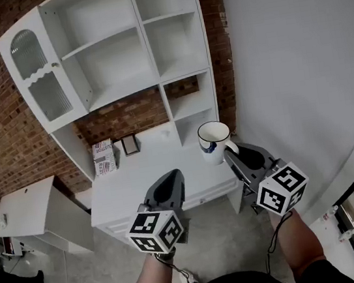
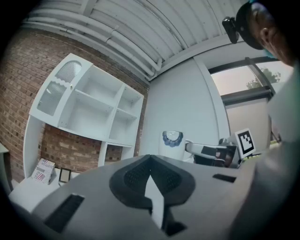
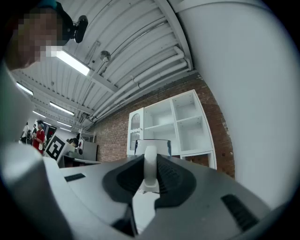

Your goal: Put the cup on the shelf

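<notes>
A white cup (image 1: 214,140) with a blue mark hangs upright over the right end of the white desk (image 1: 145,183). My right gripper (image 1: 231,154) is shut on its handle. In the right gripper view the handle (image 3: 149,165) stands between the pads, with the cup body (image 3: 160,142) just beyond them. The white shelf unit (image 1: 119,60) rises behind the desk with bare compartments. My left gripper (image 1: 173,175) hovers over the desk front, shut, with nothing in it. From the left gripper view, the cup (image 2: 172,142) and the right gripper (image 2: 190,146) show to the right of the shelf unit (image 2: 93,112).
A small stack of books (image 1: 104,158) and a dark picture frame (image 1: 129,144) lie at the back of the desk. A glazed door (image 1: 38,72) closes the shelf's left bay. A grey wall (image 1: 296,54) stands on the right, a low white cabinet (image 1: 29,209) on the left.
</notes>
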The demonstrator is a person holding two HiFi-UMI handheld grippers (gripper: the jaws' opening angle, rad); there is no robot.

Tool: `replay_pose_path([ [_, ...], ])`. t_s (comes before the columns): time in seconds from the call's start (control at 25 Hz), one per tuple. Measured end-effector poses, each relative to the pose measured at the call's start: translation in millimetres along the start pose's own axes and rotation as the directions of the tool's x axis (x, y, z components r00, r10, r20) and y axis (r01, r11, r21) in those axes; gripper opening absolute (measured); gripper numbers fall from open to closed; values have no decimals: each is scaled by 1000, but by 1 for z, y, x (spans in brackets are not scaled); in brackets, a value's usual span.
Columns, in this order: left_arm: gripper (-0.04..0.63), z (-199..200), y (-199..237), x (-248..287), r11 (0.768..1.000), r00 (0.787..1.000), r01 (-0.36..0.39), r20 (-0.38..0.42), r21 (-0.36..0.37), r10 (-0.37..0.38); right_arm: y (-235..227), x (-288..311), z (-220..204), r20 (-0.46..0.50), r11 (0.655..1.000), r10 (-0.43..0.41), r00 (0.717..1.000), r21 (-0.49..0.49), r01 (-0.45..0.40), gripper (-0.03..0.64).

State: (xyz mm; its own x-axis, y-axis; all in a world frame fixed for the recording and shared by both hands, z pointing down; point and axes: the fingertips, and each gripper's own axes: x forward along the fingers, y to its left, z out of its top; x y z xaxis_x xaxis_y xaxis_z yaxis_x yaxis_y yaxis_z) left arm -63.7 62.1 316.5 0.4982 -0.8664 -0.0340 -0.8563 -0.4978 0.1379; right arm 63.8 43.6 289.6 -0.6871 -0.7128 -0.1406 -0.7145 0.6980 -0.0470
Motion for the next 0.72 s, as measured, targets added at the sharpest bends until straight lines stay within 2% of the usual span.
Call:
replay_pose_path([
  [0.72,5,-2,14,2,1000,1000,6,-15,-2,-6,0,15,-5,-2,1000,-8,1000,30,8,58],
])
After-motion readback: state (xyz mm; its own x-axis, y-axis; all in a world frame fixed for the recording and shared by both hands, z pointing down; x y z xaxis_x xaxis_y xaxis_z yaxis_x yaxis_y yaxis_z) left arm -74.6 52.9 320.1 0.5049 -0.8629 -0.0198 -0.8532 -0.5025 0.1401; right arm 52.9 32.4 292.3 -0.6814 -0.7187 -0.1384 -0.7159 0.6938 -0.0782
